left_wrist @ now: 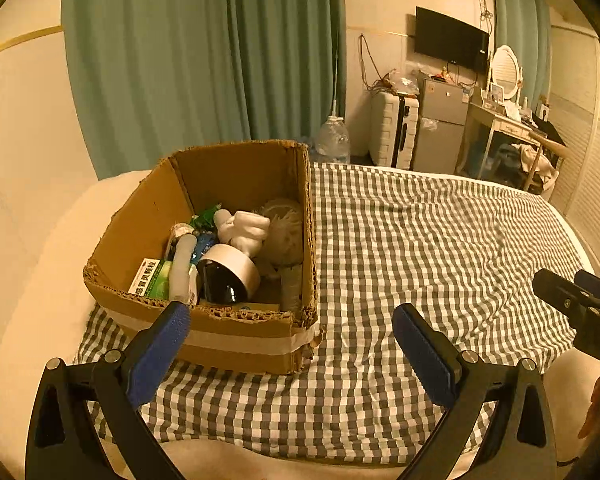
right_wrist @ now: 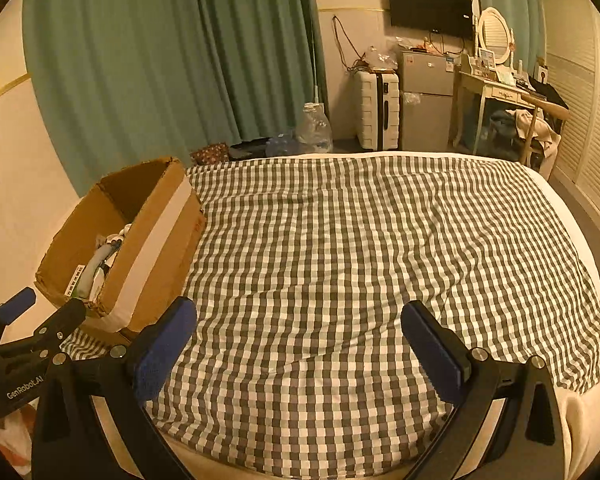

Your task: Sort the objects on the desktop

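Left gripper (left_wrist: 290, 320): jaws wide apart, empty, hovering over checked cloth (left_wrist: 420, 248) at near edge of cardboard box (left_wrist: 236, 340). Right gripper (right_wrist: 298, 316): jaws likewise spread, empty, above bare cloth to the right. Box open-topped at left end of bed, long axis running near to far. Inside: roll of tape (left_wrist: 232, 276) tipped on edge, hole facing near-left; white tube (left_wrist: 182, 264) lying near to far; green-and-white medicine carton (left_wrist: 150, 278); white figure (left_wrist: 244, 230).
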